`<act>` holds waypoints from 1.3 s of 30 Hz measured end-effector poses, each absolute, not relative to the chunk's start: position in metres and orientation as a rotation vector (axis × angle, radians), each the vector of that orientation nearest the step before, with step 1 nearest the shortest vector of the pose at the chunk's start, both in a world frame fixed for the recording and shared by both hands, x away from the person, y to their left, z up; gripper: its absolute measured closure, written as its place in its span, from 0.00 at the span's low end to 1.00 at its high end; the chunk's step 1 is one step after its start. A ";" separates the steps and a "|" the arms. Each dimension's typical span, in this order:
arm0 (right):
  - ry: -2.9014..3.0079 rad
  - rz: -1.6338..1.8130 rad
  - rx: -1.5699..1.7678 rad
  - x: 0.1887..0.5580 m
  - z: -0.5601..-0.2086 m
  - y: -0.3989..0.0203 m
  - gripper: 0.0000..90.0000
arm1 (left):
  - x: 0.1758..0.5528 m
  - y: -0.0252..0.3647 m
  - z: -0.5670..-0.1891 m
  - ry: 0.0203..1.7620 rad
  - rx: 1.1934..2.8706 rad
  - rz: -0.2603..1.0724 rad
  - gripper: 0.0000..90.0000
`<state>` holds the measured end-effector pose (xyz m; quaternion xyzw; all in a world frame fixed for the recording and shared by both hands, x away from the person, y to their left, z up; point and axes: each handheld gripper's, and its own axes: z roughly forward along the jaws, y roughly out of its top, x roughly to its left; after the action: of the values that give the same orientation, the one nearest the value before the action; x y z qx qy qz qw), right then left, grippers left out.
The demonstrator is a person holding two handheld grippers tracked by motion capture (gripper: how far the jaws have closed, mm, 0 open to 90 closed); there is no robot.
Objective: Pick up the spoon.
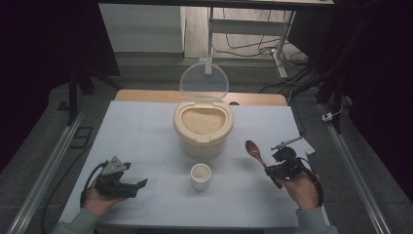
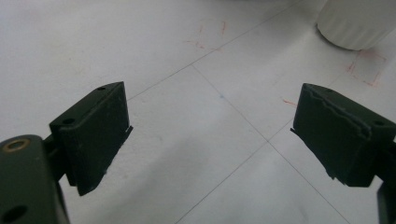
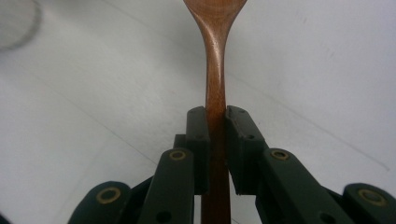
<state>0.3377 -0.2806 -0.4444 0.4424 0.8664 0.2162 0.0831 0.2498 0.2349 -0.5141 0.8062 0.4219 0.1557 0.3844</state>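
My right gripper (image 1: 271,170) (image 3: 215,122) is shut on the handle of a brown wooden spoon (image 1: 255,151) (image 3: 215,60) at the right of the white table. The spoon's bowl points up and left, toward the tub, and is lifted off the surface. A cream tub (image 1: 202,145) full of rice stands at the table's middle, its clear round lid (image 1: 203,80) flipped up behind it. A small white cup (image 1: 200,176) (image 2: 357,23) stands in front of the tub. My left gripper (image 1: 140,186) (image 2: 212,123) rests low at the front left, open, with bare table between its jaws.
The white table top (image 1: 141,136) carries thin drawn lines and faint red marks (image 2: 366,67). Behind it are a wooden edge (image 1: 146,95), a desk frame (image 1: 280,44) and floor cables (image 1: 243,48). Metal rails (image 1: 48,165) run along both sides.
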 end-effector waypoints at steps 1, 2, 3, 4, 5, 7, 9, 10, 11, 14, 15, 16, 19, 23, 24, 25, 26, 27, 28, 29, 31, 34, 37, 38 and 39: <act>2.586 0.670 1.314 0.336 -0.441 -0.281 0.88 | 0.250 0.235 -0.514 1.075 2.055 0.397 0.12; 2.583 0.694 1.308 0.335 -0.438 -0.282 0.88 | 0.250 0.235 -0.514 1.075 2.056 0.396 0.12; 2.582 0.710 1.295 0.334 -0.435 -0.283 0.88 | 0.250 0.235 -0.514 1.075 2.056 0.396 0.12; 2.582 0.733 1.283 0.332 -0.433 -0.283 0.88 | 0.250 0.235 -0.514 1.074 2.059 0.396 0.12; 2.581 0.759 1.273 0.331 -0.430 -0.284 0.88 | 0.250 0.235 -0.514 1.074 2.059 0.396 0.12; 2.582 0.791 1.249 0.329 -0.425 -0.285 0.88 | 0.250 0.235 -0.514 1.073 2.058 0.396 0.12; 2.575 0.826 1.228 0.326 -0.420 -0.285 0.88 | 0.250 0.235 -0.514 1.076 2.055 0.395 0.12; 2.575 0.845 1.216 0.325 -0.418 -0.285 0.88 | 0.250 0.235 -0.514 1.077 2.055 0.395 0.12; 2.580 0.866 1.203 0.324 -0.415 -0.285 0.88 | 0.250 0.235 -0.514 1.078 2.054 0.395 0.12; 2.583 0.912 1.165 0.321 -0.409 -0.283 0.88 | 0.250 0.235 -0.515 1.078 2.056 0.395 0.12; 2.585 0.920 1.156 0.320 -0.408 -0.283 0.88 | 0.250 0.235 -0.515 1.077 2.057 0.394 0.12; 2.587 0.933 1.143 0.319 -0.406 -0.282 0.88 | 0.251 0.235 -0.515 1.077 2.058 0.394 0.12; 2.597 0.972 1.121 0.317 -0.404 -0.279 0.88 | 0.251 0.235 -0.515 1.077 2.059 0.393 0.12; 2.618 1.015 1.086 0.316 -0.403 -0.275 0.88 | 0.251 0.235 -0.515 1.077 2.060 0.391 0.12; 2.625 1.019 1.076 0.316 -0.403 -0.274 0.88 | 0.251 0.235 -0.516 1.076 2.061 0.390 0.12; 2.632 1.030 1.070 0.316 -0.403 -0.273 0.88 | 0.251 0.235 -0.516 1.076 2.061 0.390 0.12; 2.636 1.037 1.064 0.316 -0.403 -0.272 0.88 | 0.251 0.235 -0.516 1.076 2.061 0.390 0.12; 2.642 1.043 1.059 0.316 -0.403 -0.270 0.88 | 0.251 0.235 -0.516 1.077 2.062 0.390 0.12; 2.649 1.049 1.046 0.316 -0.403 -0.268 0.88 | 0.251 0.235 -0.516 1.076 2.062 0.390 0.12; 2.653 1.055 1.037 0.315 -0.403 -0.266 0.88 | 0.251 0.235 -0.516 1.077 2.062 0.388 0.12; 2.666 1.055 1.011 0.315 -0.402 -0.263 0.88 | 0.251 0.235 -0.516 1.077 2.064 0.387 0.12; 2.679 1.068 0.988 0.314 -0.403 -0.257 0.88 | 0.252 0.235 -0.516 1.077 2.065 0.387 0.12; 2.688 1.070 0.973 0.315 -0.403 -0.254 0.88 | 0.252 0.235 -0.516 1.077 2.065 0.387 0.12; 2.696 1.072 0.960 0.315 -0.404 -0.251 0.88 | 0.251 0.234 -0.516 1.077 2.065 0.387 0.12; 2.696 1.072 0.960 0.315 -0.404 -0.251 0.88 | 0.251 0.235 -0.516 1.077 2.065 0.387 0.12</act>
<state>0.3151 -0.2508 -0.4039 0.3138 0.8814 0.3504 0.0430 0.2515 0.2346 -0.5158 0.8089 0.4220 0.1516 0.3803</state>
